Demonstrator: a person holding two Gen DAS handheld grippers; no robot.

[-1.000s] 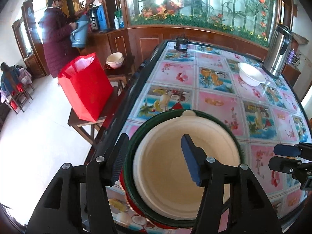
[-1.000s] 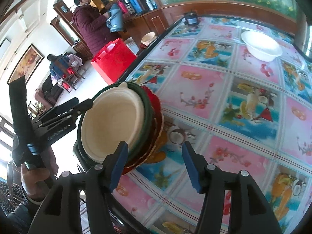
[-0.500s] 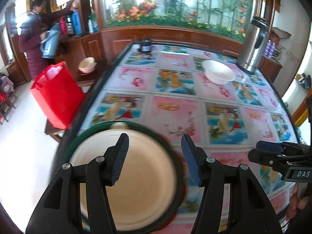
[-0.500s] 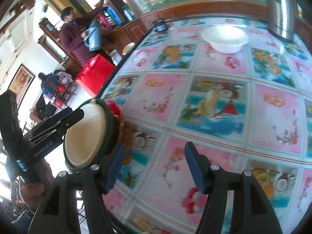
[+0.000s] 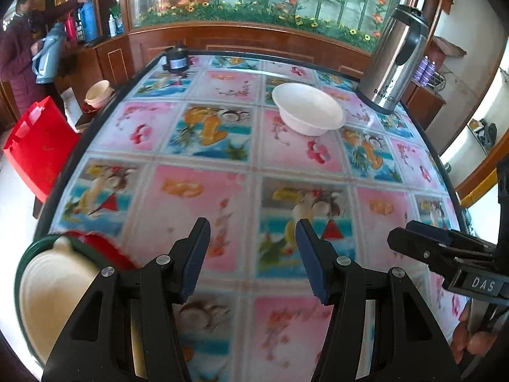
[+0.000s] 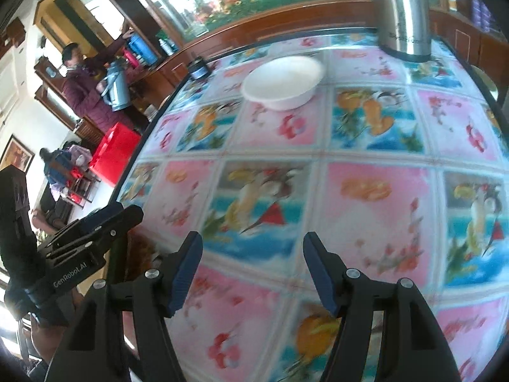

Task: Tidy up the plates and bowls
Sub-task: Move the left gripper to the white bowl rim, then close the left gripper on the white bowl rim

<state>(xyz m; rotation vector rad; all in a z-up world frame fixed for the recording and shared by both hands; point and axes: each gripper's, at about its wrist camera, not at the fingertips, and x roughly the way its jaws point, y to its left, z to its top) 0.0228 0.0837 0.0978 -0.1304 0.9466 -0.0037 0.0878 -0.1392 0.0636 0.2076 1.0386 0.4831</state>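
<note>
Both the left tongs (image 5: 253, 254) and the right tongs (image 6: 253, 269) are half open and empty, aimed at the white bowl (image 5: 308, 113) at 12 o'clock, probably to add it to the stack (image 5: 60, 283) at 8 o'clock.

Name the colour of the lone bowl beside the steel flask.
White bowl; clearest in the left wrist view.
</note>
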